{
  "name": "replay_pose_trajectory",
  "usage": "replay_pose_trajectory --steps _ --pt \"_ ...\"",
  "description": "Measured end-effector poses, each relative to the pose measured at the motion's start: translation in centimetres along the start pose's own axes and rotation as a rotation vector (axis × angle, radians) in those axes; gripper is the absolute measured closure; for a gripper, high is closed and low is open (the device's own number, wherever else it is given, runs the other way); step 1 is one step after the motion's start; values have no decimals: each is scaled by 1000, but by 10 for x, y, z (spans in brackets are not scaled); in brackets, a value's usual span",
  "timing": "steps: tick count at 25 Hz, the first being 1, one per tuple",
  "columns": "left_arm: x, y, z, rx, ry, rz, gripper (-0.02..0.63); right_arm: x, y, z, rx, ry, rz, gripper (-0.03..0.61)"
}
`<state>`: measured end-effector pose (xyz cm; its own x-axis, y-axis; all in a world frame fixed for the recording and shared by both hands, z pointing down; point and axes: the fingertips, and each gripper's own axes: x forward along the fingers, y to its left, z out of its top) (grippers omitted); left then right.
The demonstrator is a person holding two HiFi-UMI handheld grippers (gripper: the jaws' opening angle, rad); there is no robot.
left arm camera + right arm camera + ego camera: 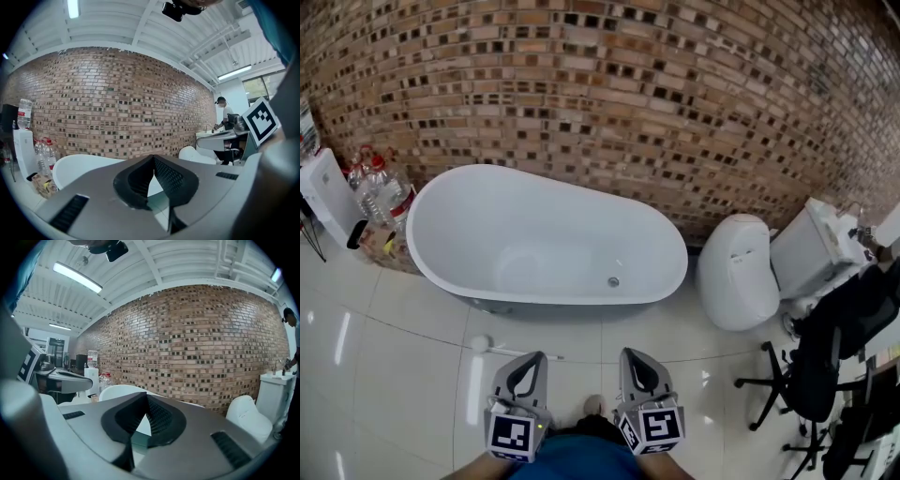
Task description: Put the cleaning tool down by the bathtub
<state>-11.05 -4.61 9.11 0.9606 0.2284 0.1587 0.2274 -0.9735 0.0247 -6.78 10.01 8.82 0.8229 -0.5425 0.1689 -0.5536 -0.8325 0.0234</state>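
Closest to me, the left gripper [530, 362] and right gripper [636, 359] are closed and empty, and the brush [481, 344] lies on the floor [403, 375] beside the bathtub [544, 220], so I'd back off without nudging it.

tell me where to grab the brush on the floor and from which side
Take the brush by its thin handle, mid-length, coming straight down with jaws across it. It lies flat on the tiles, round head left, handle running right.
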Motion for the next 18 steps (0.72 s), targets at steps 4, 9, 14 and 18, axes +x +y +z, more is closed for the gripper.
replay_pose_trajectory --steps 4,9,14,18 --pt "4 -1 6 -11 3 35 614 -4 -11 -3 -1 22 21 555" --pt "10 -4 4 -6 16 60 614 2 -24 -11 -6 63 49 557" --pt "15 -9 2 4 20 51 614 6 -29 -7 -33 63 48 557" --pt "17 -15 -1 13 24 28 614 5 -31 -6 -33 54 40 557"
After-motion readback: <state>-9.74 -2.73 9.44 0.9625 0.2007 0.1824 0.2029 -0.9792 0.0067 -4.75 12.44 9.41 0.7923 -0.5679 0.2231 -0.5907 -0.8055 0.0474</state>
